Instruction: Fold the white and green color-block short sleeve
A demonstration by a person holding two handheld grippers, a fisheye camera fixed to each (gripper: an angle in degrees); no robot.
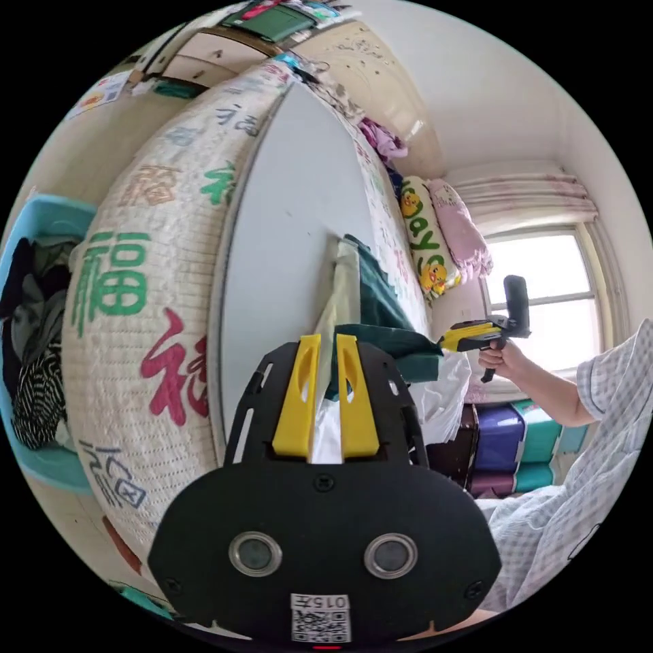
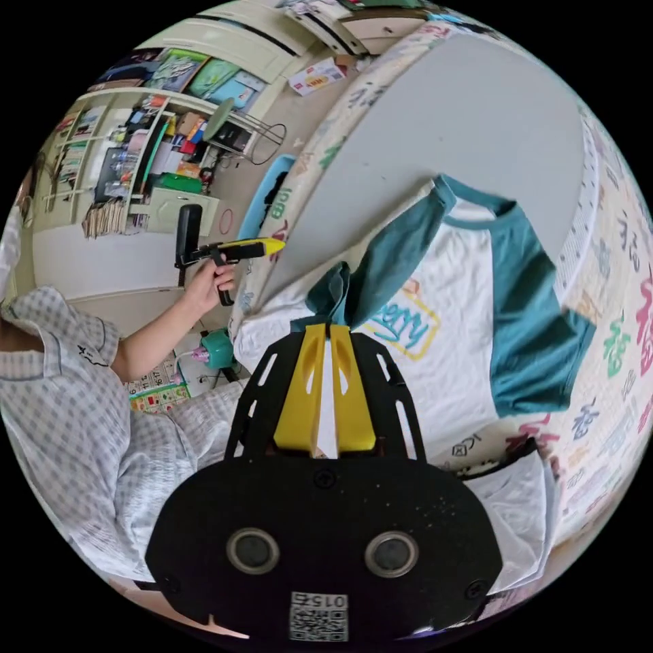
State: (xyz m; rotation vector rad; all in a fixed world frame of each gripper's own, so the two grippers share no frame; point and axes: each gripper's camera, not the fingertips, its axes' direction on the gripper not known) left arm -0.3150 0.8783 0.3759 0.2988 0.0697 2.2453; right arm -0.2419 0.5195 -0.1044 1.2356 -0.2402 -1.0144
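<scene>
Fabric of the shirt is pinched by both tools: the left hand-held gripper nips a white edge, the right hand-held gripper a green sleeve, probably to lift it off the grey board on the bed for a fold.

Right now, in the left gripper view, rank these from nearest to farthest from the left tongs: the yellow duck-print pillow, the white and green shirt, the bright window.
1. White and green short-sleeve shirt: held between the left tongs.
2. Yellow duck-print pillow: farther along the bed, past the shirt.
3. Bright window: beyond the pillow, on the far wall.
</scene>
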